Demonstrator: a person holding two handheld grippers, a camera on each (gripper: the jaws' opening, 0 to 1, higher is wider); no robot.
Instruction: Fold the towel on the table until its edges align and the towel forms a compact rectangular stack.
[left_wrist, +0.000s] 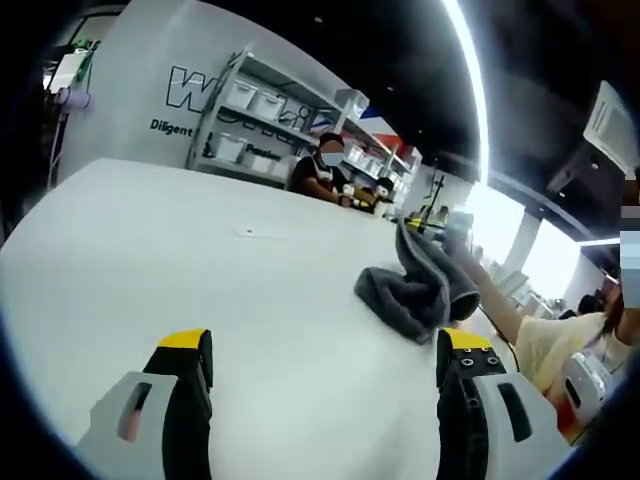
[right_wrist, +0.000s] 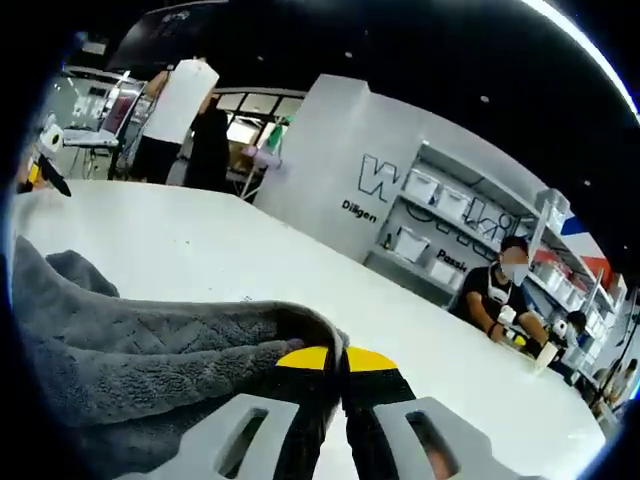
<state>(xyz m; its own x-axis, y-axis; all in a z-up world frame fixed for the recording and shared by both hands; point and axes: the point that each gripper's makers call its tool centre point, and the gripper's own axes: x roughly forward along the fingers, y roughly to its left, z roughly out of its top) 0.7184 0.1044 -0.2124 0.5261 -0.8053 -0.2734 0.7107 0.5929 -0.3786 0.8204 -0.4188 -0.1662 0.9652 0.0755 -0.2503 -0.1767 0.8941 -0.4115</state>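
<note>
— Where's the towel (left_wrist: 418, 285)?

— Bunched on the white table (left_wrist: 200, 260), ahead of the left gripper (left_wrist: 325, 365) and off toward its right jaw, well apart from it. That gripper's jaws are spread, nothing between them.

— And the right gripper (right_wrist: 335, 358)?

— Clenched on the towel; the grey cloth drapes leftward from its yellow tips.

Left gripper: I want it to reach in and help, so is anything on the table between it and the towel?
Nothing visible. Bare white table lies between the open left gripper and the grey towel, which the right gripper already pinches.
</note>
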